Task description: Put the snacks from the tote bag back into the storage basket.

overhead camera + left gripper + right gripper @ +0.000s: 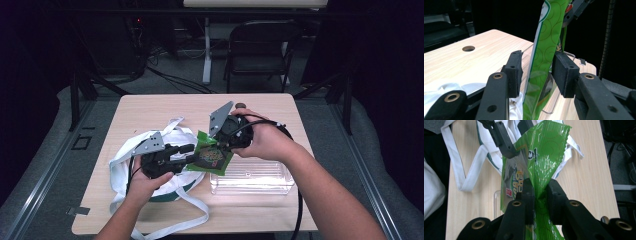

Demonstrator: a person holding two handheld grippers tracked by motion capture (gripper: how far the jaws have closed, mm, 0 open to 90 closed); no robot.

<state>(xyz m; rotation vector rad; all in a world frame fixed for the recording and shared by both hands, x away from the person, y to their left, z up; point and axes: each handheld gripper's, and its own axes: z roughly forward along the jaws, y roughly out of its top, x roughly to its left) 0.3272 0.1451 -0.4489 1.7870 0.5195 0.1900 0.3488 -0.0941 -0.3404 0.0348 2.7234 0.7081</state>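
A green snack packet (212, 155) hangs in the air over the table, between the two grippers. My right gripper (540, 192) is shut on the packet (544, 152), pinching its crinkled film between both pads. In the high view the right gripper (221, 144) comes at it from the right. My left gripper (537, 67) stands open with the packet (544, 50) upright between its jaws; a gap shows beside the left pad (515, 67). The left gripper (191, 152) sits above a white cloth bag (120, 172).
A clear plastic box (252, 181) lies on the wooden table (150, 107) just below the right hand. The bag's white straps (192, 202) trail toward the front edge. A small hole (468, 48) is in the tabletop. A dark chair (260, 45) stands behind the table.
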